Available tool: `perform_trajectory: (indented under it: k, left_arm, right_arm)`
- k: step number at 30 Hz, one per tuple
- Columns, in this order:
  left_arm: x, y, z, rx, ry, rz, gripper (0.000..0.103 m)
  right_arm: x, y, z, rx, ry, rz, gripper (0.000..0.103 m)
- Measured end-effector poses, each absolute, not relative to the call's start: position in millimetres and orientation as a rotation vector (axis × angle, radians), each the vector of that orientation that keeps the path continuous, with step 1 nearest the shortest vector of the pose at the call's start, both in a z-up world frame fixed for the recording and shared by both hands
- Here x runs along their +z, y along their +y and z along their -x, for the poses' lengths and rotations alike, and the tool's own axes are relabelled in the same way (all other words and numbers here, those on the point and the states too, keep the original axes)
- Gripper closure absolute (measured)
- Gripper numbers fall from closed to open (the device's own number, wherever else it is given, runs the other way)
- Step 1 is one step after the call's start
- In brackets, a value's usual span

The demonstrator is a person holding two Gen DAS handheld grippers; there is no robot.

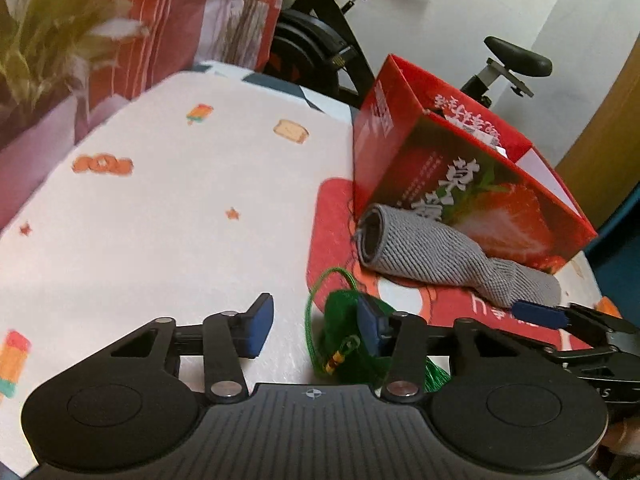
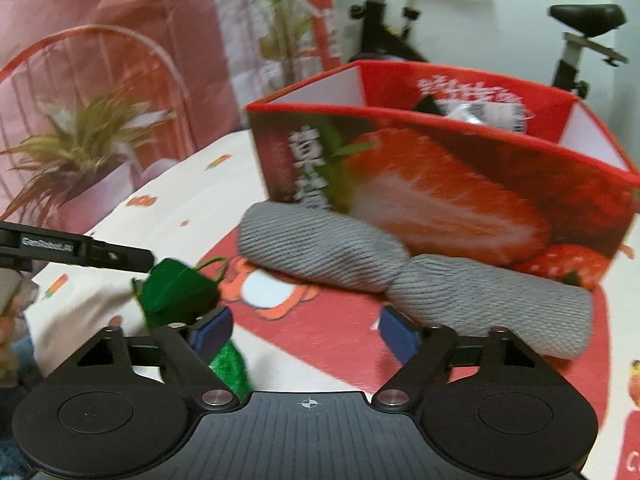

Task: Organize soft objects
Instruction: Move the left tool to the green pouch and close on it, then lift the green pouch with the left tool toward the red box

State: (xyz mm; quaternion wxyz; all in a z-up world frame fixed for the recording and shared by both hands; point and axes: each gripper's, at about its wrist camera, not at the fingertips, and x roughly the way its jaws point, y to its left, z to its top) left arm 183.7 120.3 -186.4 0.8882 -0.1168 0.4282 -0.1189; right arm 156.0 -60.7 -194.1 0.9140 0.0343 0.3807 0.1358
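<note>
Green pouch's (image 1: 352,344) lower part behind the hand-held gripper's linkage; box (image 2: 440,196) contents blurred, perhaps paper.

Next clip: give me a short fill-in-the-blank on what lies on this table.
The grey sock lies against the front of the red ____ box.
The small pouch beside the left gripper is ____ in colour.
Behind the table stands an exercise ____.

Missing words: strawberry; green; bike
</note>
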Motion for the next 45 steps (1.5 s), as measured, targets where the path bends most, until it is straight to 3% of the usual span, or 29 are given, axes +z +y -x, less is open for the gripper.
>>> perform_trajectory:
  k: [14,22,45]
  left_arm:
    - [-203,87,-191,-0.458,0.924,0.337,0.057]
    - [-206,47,-197,-0.562,0.945,0.309,0.059]
    - [-176,-4,-208,-0.615,0.915,0.237,0.059]
  right_arm:
    - [-205,-35,-159,0.436,0.845,-0.048,0.039]
    - [-214,-43,-158,0.434,0.865,-0.077,0.057]
    - [-192,-83,-144,0.341,0.744,-0.159,0.059]
